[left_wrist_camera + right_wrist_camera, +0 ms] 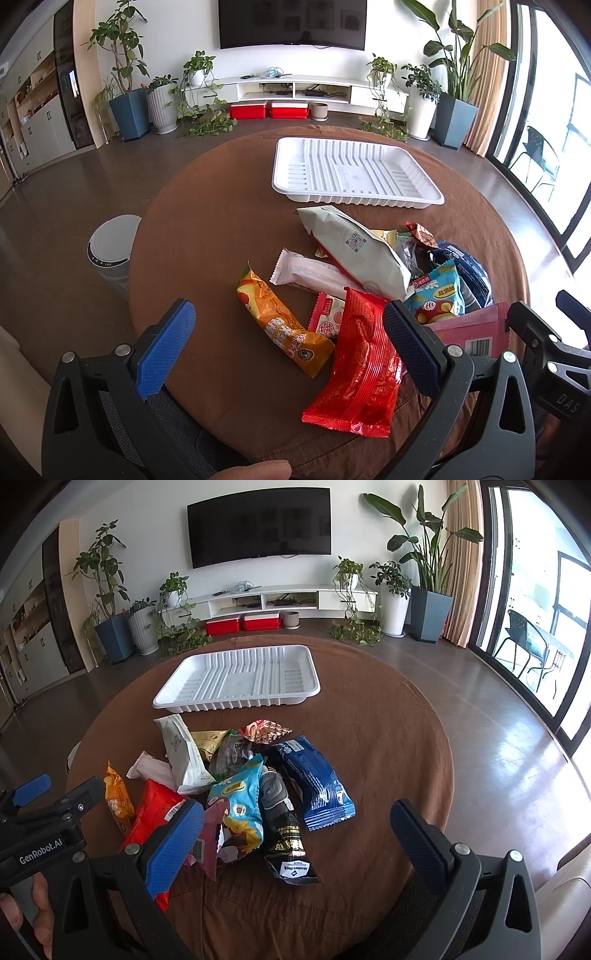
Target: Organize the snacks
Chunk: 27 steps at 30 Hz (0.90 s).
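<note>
A heap of snack packets lies on the round brown table (221, 221). Nearest in the left wrist view are a red packet (360, 365), an orange packet (280, 328) and a white wrapper (314, 273), with a large pale bag (354, 251) behind them. My left gripper (290, 325) hangs open above the red and orange packets, holding nothing. In the right wrist view a dark blue packet (317, 782), a black packet (284, 830) and a light blue bag (240, 808) lie between the open fingers of my right gripper (297, 821). An empty white ribbed tray (351, 173) (240, 675) sits beyond the heap.
The table's near edge runs just under both grippers. A white cylindrical bin (110, 251) stands on the floor left of the table. Potted plants, a TV and a low white cabinet (273, 600) line the far wall. Glass doors are at the right.
</note>
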Available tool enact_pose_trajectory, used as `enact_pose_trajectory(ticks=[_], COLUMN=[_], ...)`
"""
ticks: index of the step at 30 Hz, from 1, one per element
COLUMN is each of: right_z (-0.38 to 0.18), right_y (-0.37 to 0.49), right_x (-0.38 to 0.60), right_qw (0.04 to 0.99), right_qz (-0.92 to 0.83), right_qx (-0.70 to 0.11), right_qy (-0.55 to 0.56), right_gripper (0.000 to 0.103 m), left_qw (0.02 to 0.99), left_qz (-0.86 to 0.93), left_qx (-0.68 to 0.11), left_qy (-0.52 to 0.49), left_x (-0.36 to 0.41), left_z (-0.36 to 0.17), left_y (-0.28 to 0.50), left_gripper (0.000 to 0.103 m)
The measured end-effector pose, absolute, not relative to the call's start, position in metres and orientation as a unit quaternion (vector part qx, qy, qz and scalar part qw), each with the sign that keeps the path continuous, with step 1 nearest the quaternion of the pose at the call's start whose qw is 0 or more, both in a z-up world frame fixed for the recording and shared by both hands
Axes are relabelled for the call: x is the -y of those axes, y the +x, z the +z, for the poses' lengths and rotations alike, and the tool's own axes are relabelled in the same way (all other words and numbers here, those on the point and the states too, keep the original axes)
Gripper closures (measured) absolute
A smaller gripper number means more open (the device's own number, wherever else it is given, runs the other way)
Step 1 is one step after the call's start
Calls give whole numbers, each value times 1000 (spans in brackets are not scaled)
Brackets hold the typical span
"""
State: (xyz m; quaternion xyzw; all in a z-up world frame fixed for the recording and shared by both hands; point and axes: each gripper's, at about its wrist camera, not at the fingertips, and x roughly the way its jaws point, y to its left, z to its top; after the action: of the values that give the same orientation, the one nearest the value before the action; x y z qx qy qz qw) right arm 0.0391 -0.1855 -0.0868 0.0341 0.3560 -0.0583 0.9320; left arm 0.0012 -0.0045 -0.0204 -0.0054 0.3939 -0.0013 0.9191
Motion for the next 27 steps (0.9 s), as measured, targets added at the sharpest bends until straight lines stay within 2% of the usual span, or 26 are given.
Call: enact_pose_trajectory(ticks=[27], right_z=[-86], right_y=[39], right_x=[185], right_qw=[931], right_qz=[-58], right_qx=[-358], right_qy=[34], right_gripper=[0], left_qw=[919], left_qz=[-1], left_qx=[-395], left_qy=[-5], left_x=[5], left_z=[-21], left_y=[1], left_gripper=[0])
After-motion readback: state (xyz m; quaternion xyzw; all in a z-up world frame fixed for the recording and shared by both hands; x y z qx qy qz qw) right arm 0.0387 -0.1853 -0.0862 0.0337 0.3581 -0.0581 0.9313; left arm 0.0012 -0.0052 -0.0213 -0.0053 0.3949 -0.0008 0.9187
